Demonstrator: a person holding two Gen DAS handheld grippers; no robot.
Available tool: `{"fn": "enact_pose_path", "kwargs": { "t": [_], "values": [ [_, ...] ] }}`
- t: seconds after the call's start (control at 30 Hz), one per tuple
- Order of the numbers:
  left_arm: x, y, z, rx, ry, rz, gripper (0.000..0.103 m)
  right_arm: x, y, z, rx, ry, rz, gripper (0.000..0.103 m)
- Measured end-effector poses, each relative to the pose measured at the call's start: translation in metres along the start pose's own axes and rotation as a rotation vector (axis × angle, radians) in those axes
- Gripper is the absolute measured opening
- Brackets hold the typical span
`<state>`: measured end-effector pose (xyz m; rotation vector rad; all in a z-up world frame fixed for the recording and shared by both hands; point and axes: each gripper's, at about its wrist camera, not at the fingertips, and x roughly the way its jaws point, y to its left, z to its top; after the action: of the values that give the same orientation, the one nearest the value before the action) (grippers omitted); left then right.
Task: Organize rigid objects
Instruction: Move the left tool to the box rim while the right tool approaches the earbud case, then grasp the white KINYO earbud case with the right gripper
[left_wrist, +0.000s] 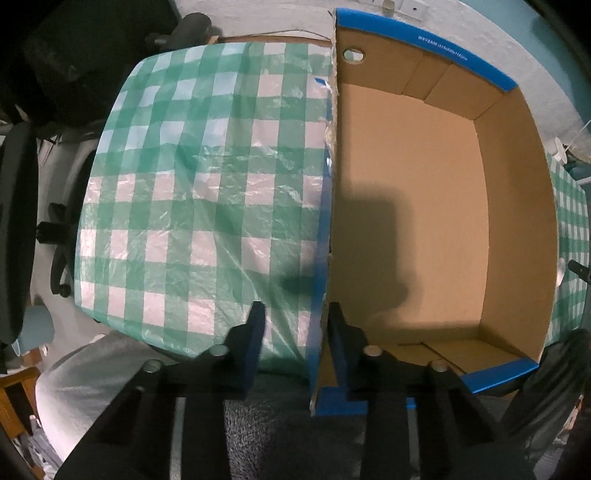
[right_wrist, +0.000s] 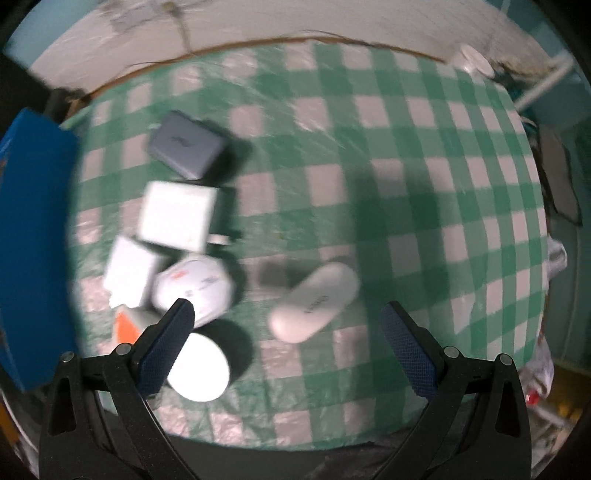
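In the left wrist view my left gripper (left_wrist: 295, 321) straddles the near-left wall of an empty cardboard box (left_wrist: 413, 206) with blue outer sides; one finger is outside, one inside, close on the wall. In the right wrist view my right gripper (right_wrist: 286, 314) is open above the checked tablecloth (right_wrist: 406, 184). A white oval case (right_wrist: 314, 302) lies between its fingers. Left of it sit a grey square box (right_wrist: 184, 149), two white cubes (right_wrist: 177, 216) (right_wrist: 129, 271), a white round object (right_wrist: 194, 288), a white cylinder (right_wrist: 199, 369) and an orange piece (right_wrist: 123, 326).
The blue box wall (right_wrist: 33, 236) stands at the left edge of the right wrist view. The table edge and a grey rug (left_wrist: 280, 435) lie below the left gripper. Chairs (left_wrist: 18, 229) stand left of the table. A white wall runs behind the table.
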<state>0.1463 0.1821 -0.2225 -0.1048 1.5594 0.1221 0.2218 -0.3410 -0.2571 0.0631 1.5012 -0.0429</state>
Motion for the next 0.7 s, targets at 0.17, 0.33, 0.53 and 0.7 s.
{"fn": "enact_pose_path", "kwargs": {
  "t": [0.17,0.33,0.53,0.7],
  "values": [
    [0.003,-0.007,0.0,0.026,0.015,-0.004,0.022,0.027,-0.023,0.009,0.144,0.075,0.024,0.086],
    [0.003,-0.01,0.004,0.027,0.029,-0.015,0.017,0.042,-0.032,0.016,0.206,0.09,0.042,0.076],
    [0.002,-0.009,0.006,0.022,0.046,-0.033,0.008,0.05,-0.034,0.021,0.209,0.094,0.059,0.052],
    [0.0,-0.009,0.003,0.029,0.044,-0.042,0.006,0.05,-0.03,0.021,0.151,0.081,0.046,0.044]
  ]
}}
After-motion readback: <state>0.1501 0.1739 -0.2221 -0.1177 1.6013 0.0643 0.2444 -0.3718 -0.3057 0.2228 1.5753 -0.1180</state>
